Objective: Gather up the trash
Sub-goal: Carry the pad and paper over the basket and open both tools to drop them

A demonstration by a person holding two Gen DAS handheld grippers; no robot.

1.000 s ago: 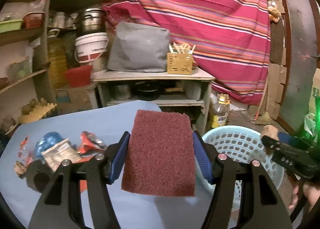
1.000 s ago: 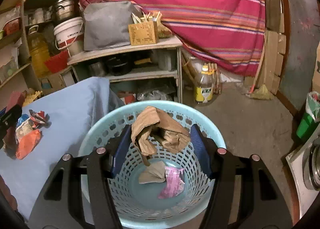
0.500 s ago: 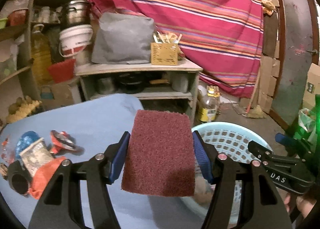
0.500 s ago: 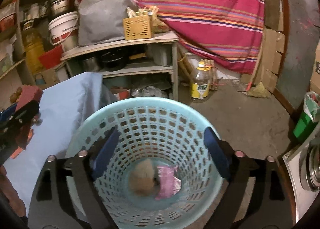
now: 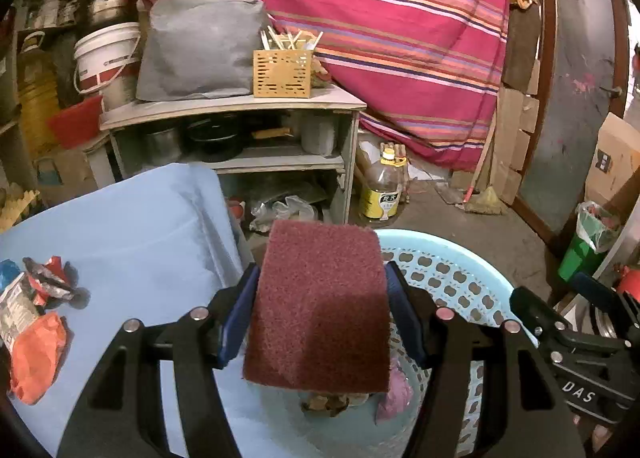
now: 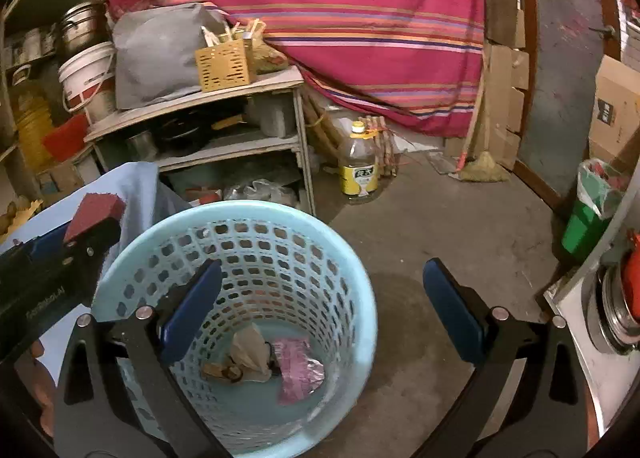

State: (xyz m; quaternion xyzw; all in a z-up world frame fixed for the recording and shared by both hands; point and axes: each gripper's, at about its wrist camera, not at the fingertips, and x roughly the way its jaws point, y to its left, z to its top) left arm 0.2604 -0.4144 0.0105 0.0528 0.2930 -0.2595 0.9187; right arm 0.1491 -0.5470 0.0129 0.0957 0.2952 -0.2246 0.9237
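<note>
My left gripper [image 5: 320, 286] is shut on a maroon scouring pad [image 5: 320, 298], held over the near left rim of the light blue basket [image 5: 460, 254]. In the right wrist view the pad [image 6: 94, 212] shows at the left, beside the basket [image 6: 248, 210]. My right gripper [image 6: 322, 278] hangs above the basket's right side with its jaws opening wide and nothing between them. Crumpled brown paper [image 6: 250, 350] and a pink wrapper [image 6: 298, 366] lie on the basket floor. An orange wrapper [image 5: 36, 354] and a red-black wrapper [image 5: 48, 278] lie on the blue tablecloth [image 5: 140, 242].
A wooden shelf unit [image 5: 232, 106] with pots stands behind the table. An oil bottle [image 6: 360, 166] sits on the concrete floor beyond the basket. A green bin [image 6: 588, 214] with a bag liner stands at the right, near cardboard boxes [image 6: 616, 110].
My right gripper let go of the brown paper, which fell into the basket, and its jaws spread wide. My left gripper carried the pad to the right, from over the table toward the basket.
</note>
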